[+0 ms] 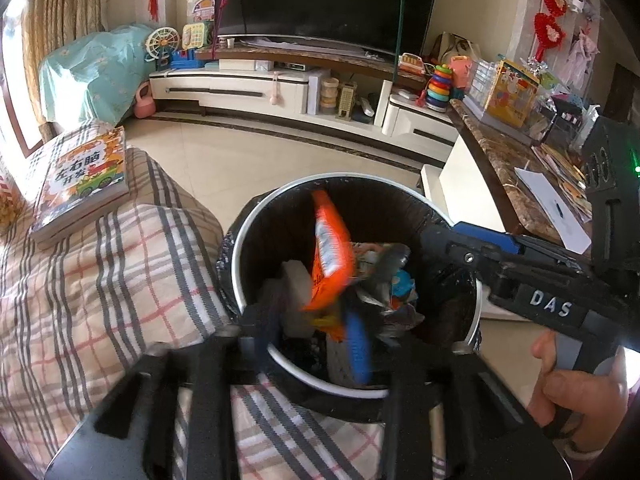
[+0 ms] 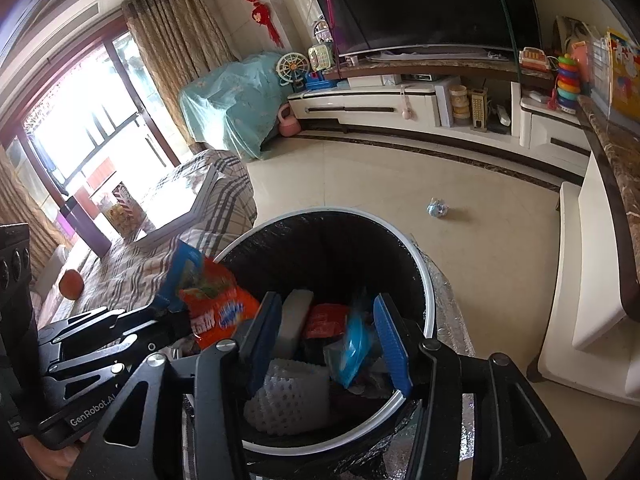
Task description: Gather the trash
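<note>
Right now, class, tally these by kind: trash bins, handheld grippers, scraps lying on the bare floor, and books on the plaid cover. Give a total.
Trash bin: 1
Grippers: 2 (left gripper, right gripper)
Scrap on the floor: 1
Book on the plaid cover: 1
Total: 5

A large dark television screen [image 2: 424, 4] stands on a long, low white media cabinet [image 2: 372, 110] with a brown marbled top against the cream far wall. Red knotted hanging ornaments [image 2: 256, 4] decorate that wall beside tan patterned curtains [image 2: 168, 68], which frame a dark-framed glass door [image 2: 76, 128] flooded with bright daylight. The glossy cream tiled floor [image 2: 360, 184] carries a dark inlaid border line along the cabinet's front edge. A pale turquoise cloth [image 2: 228, 100] drapes over furniture in the corner. A sofa covered in beige plaid fabric [image 1: 100, 272] fills the left side, and a brown marbled counter [image 1: 508, 168] runs along the right.
</note>
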